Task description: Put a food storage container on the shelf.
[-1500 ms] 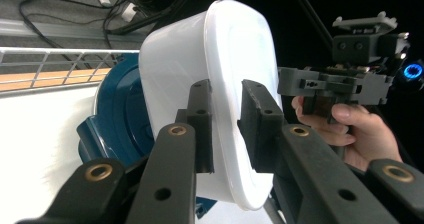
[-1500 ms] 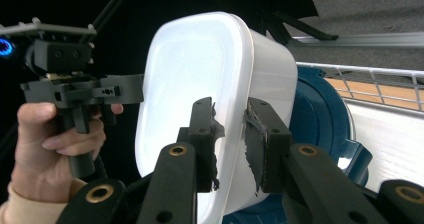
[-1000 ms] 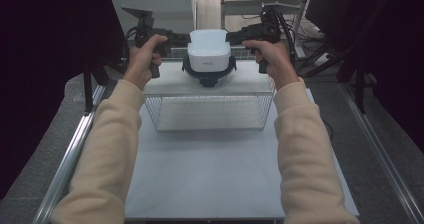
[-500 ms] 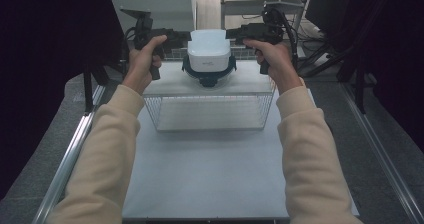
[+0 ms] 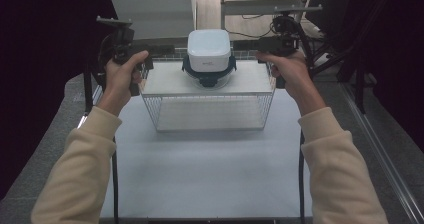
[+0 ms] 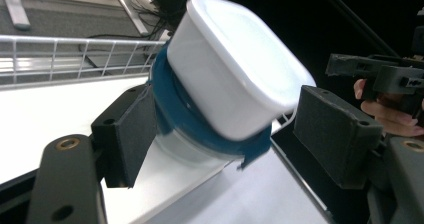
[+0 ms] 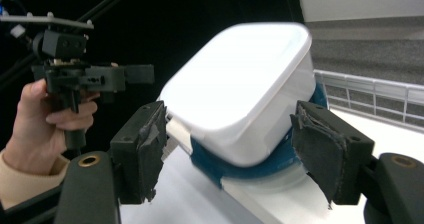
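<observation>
1. The container stack point(image 5: 208, 59) sits on the white top of a wire shelf rack point(image 5: 208, 115), about mid-width and toward the far edge. It's really two things: a white tub point(image 6: 235, 69) standing upside down on a clear box with a dark blue clip lid point(image 7: 235, 169).
2. Left gripper point(image 5: 150, 51) and right gripper point(image 5: 252, 46) are both spread open and off to either side of it, holding nothing. In the gripper views the jaws stand apart with clear gaps to the plastic.
3. Handling guess: looks like light, stiff plastic with smooth, slick walls. The white tub seems just rested on the lid, so it could slide or tip off.
4. I'd grab low, on the blue lid rim or clips, one gripper per side, and keep it level.
</observation>
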`<state>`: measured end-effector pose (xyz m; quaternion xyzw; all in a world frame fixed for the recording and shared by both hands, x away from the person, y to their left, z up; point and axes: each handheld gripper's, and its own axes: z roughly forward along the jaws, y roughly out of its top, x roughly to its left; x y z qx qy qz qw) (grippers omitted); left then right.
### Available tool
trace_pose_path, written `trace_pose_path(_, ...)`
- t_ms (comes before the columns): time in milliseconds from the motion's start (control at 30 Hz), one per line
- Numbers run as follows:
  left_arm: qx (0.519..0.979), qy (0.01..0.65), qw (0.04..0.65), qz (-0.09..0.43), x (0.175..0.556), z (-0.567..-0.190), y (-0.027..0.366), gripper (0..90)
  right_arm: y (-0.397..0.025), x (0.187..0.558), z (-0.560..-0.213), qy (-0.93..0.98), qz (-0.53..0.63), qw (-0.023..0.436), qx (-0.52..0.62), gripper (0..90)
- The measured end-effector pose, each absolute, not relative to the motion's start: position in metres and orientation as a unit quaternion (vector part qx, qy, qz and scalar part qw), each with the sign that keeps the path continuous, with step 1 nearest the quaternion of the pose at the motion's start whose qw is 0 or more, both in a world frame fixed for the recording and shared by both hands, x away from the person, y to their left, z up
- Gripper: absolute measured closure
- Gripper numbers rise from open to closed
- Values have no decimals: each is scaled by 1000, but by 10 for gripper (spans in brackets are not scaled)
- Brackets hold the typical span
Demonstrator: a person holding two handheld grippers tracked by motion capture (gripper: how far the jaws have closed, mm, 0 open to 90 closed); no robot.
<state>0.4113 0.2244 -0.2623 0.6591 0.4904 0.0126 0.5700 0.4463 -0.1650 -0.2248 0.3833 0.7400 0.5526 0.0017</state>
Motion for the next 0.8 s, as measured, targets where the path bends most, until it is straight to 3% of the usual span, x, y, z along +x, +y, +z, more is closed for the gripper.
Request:
trace_pose_path(567,695,456,553,54,335,-311,222,214,-200,375,-276,767,543,66,335,259)
trace_pose_path(700,706,455,540,56,309,-345,227,209,-211,349,-308,774,534,85,328,243)
trace_pose_path(800,717,457,524,58,297,-368,229,207,-220,339,-333,773,533,73,336,234)
